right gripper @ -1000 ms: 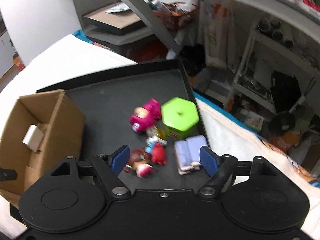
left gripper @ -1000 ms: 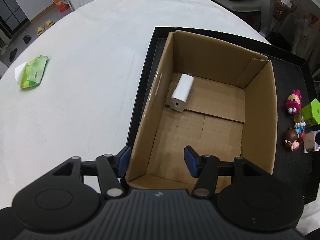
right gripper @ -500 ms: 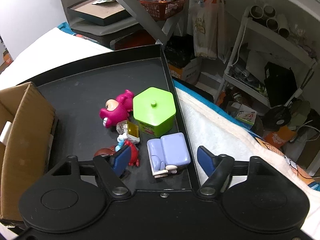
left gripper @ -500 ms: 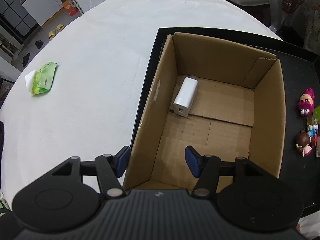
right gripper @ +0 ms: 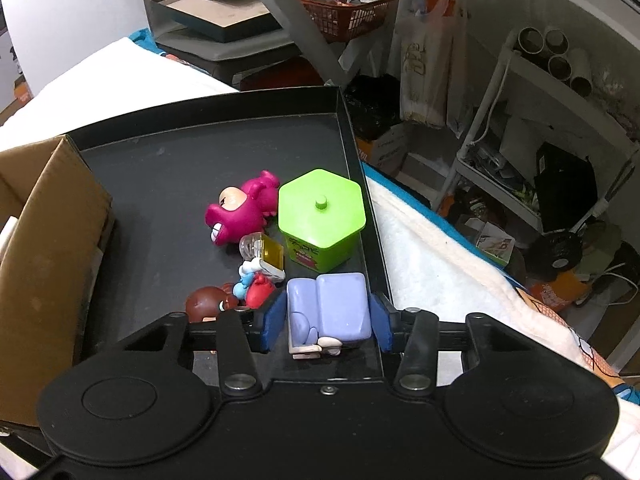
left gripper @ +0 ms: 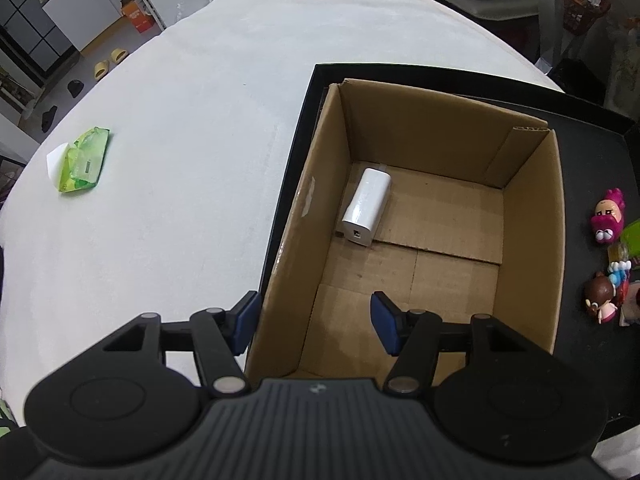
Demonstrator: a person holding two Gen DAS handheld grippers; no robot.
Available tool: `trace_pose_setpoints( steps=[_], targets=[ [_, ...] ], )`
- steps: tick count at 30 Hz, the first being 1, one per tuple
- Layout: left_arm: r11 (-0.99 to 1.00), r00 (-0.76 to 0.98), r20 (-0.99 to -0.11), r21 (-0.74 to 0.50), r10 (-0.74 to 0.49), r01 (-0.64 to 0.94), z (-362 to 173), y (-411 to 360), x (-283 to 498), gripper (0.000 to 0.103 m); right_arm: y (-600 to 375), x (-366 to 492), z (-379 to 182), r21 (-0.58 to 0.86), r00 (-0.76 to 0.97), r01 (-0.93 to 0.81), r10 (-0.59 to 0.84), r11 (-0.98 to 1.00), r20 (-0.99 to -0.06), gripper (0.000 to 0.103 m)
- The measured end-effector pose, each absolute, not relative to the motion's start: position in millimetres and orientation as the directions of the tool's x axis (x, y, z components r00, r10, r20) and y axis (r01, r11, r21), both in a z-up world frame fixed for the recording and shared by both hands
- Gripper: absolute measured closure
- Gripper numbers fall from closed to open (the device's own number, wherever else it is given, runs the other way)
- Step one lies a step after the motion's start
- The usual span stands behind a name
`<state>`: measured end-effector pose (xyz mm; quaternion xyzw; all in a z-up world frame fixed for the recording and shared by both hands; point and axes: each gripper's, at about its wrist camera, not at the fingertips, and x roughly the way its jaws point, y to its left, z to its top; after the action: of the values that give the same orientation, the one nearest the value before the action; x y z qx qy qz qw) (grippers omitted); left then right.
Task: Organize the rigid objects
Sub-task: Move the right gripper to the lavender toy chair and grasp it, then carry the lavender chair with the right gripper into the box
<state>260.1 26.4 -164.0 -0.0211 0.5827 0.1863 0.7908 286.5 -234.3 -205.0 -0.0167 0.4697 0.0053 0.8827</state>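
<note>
Right gripper [right gripper: 326, 326] straddles lilac armchair toy [right gripper: 332, 312] beside tray rim [right gripper: 370, 236]

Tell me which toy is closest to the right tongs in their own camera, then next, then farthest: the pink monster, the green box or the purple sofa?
1. Purple sofa: right between the two pads of the right tongs.
2. Green box: just behind the sofa, by the tray's right wall.
3. Pink monster: farther back and to the left.
</note>
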Motion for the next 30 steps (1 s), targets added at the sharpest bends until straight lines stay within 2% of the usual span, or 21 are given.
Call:
trace_pose_setpoints(
  steps=[13,30],
  targets=[
    [0.951,0.292,-0.934,0.121,0.206,-0.284,-160,34,247,0.044,-223,273,-167,0.016,0.648,-0.027,0.030,0.999,-0.761,0.059],
    [0.951,0.344,-0.929,0.028,0.138,-0.307,-155,67,230,0.044,-176,272,-126,0.076,0.730,-0.154,0.166,0.985,-0.663,0.059]
  ],
)
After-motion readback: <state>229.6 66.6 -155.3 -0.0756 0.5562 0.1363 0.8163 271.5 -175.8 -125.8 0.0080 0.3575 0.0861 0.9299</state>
